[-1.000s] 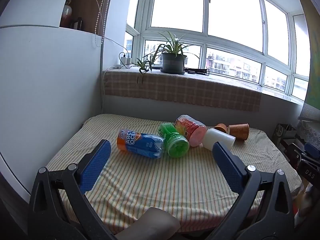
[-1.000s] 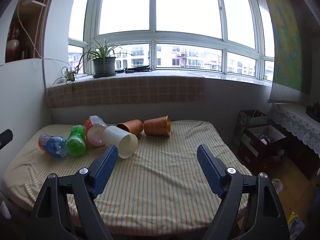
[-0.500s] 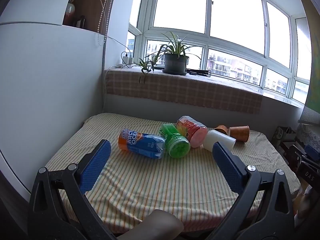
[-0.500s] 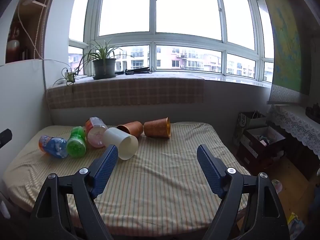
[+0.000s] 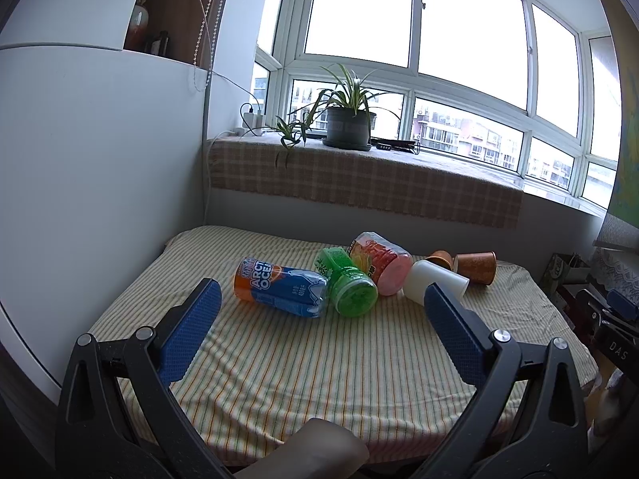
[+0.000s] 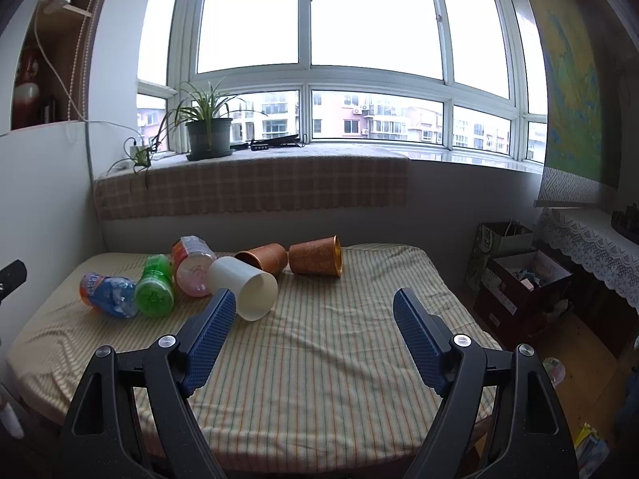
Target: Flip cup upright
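A white cup point(image 6: 244, 292) lies on its side on the striped tablecloth, mouth toward me; it also shows in the left wrist view point(image 5: 433, 280). Behind it lie two copper cups on their sides, one smaller point(image 6: 263, 256) and one patterned with a gold rim point(image 6: 316, 255), the latter also in the left wrist view point(image 5: 476, 267). My left gripper point(image 5: 321, 301) is open and empty, above the near table area. My right gripper point(image 6: 314, 309) is open and empty, short of the cups.
Three bottles lie on their sides left of the cups: orange-blue point(image 5: 279, 285), green point(image 5: 347, 281), pink-red point(image 5: 379, 261). The table point(image 6: 339, 359) has a wall at its left. Boxes and a cabinet point(image 6: 531, 275) stand on the right. A potted plant point(image 6: 209, 133) sits on the sill.
The left wrist view has shifted slightly, so the bottles and cups sit a little nearer and more central. The right view is nearly unchanged. Both grippers stay open.
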Demonstrator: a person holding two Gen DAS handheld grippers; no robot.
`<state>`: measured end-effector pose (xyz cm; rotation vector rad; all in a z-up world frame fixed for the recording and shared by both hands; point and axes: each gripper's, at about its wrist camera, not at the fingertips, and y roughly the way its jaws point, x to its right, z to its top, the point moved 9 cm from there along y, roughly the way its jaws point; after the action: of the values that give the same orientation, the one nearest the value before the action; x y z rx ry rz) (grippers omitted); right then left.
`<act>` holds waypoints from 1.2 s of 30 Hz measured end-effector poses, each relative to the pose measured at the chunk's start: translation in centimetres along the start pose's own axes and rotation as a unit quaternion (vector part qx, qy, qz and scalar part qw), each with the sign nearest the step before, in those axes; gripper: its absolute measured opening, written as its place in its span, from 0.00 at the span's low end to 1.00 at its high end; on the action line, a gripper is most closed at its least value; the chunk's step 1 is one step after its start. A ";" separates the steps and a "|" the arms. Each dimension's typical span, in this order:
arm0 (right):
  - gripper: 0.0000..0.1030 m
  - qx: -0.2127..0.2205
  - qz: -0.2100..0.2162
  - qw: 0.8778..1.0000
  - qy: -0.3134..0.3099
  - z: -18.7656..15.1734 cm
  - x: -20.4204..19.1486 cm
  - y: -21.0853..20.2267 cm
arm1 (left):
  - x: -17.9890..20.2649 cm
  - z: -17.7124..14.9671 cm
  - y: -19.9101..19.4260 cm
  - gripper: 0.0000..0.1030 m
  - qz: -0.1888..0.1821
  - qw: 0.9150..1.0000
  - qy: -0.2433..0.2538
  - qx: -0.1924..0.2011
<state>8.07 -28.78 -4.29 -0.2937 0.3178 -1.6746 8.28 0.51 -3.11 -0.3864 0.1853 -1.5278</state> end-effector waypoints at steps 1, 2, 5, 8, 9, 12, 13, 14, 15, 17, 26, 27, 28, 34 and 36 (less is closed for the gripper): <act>0.79 0.000 -0.001 1.000 -0.001 0.0 0.0 0.0 | 0.0 0.0 0.0 1.00 -0.001 1.000 0.000 0.000; 0.79 0.000 -0.001 1.000 -0.002 0.0 0.0 0.0 | 0.0 0.0 0.0 1.00 -0.001 1.000 0.001 0.000; 0.79 0.002 -0.003 1.000 -0.001 0.1 0.1 0.0 | -0.1 0.0 0.0 1.00 0.000 1.000 -0.001 0.000; 0.79 0.003 -0.003 1.000 0.000 0.1 0.0 0.0 | 0.0 0.0 0.0 1.00 -0.001 1.000 -0.001 0.000; 0.79 0.003 -0.004 1.000 -0.001 0.1 0.0 0.0 | 0.0 0.0 0.0 1.00 -0.001 1.000 -0.001 0.000; 0.79 0.003 -0.005 1.000 -0.001 0.1 0.0 0.0 | 0.0 0.0 0.0 1.00 -0.001 1.000 -0.002 0.000; 0.79 0.003 -0.005 1.000 -0.001 0.1 0.0 0.0 | 0.0 0.2 -0.2 1.00 -0.001 1.000 -0.001 0.000; 0.79 0.003 -0.005 1.000 0.000 0.1 0.0 0.1 | -0.1 0.2 -0.2 1.00 -0.001 1.000 -0.001 0.000; 0.79 0.004 -0.005 1.000 0.000 0.1 0.0 0.0 | -0.1 0.2 -0.2 1.00 -0.001 1.000 -0.002 0.000; 0.79 0.004 -0.006 1.000 0.000 0.1 -0.1 0.0 | -0.1 0.2 -0.2 1.00 -0.001 1.000 -0.003 0.000; 0.79 0.002 -0.006 1.000 0.000 -0.2 -0.1 0.0 | -0.1 0.2 -0.2 1.00 -0.001 1.000 -0.003 0.000; 0.79 0.002 -0.006 1.000 0.000 -0.2 -0.1 0.1 | -0.1 0.2 -0.2 1.00 -0.001 1.000 -0.003 0.000; 0.79 0.001 -0.006 1.000 -0.001 -0.3 -0.1 0.1 | -0.1 0.1 -0.2 1.00 -0.002 1.000 -0.004 0.000; 0.79 -0.001 -0.008 1.000 0.002 -0.4 0.0 0.2 | -0.1 0.2 -0.2 1.00 -0.001 1.000 -0.004 0.001; 0.79 0.000 -0.009 1.000 0.002 -0.4 0.0 0.2 | -0.1 0.1 -0.1 1.00 -0.001 1.000 -0.004 0.000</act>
<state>8.14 -28.78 -4.73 -0.2946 0.3199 -1.6933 8.19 0.65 -2.94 -0.3927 0.1794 -1.5289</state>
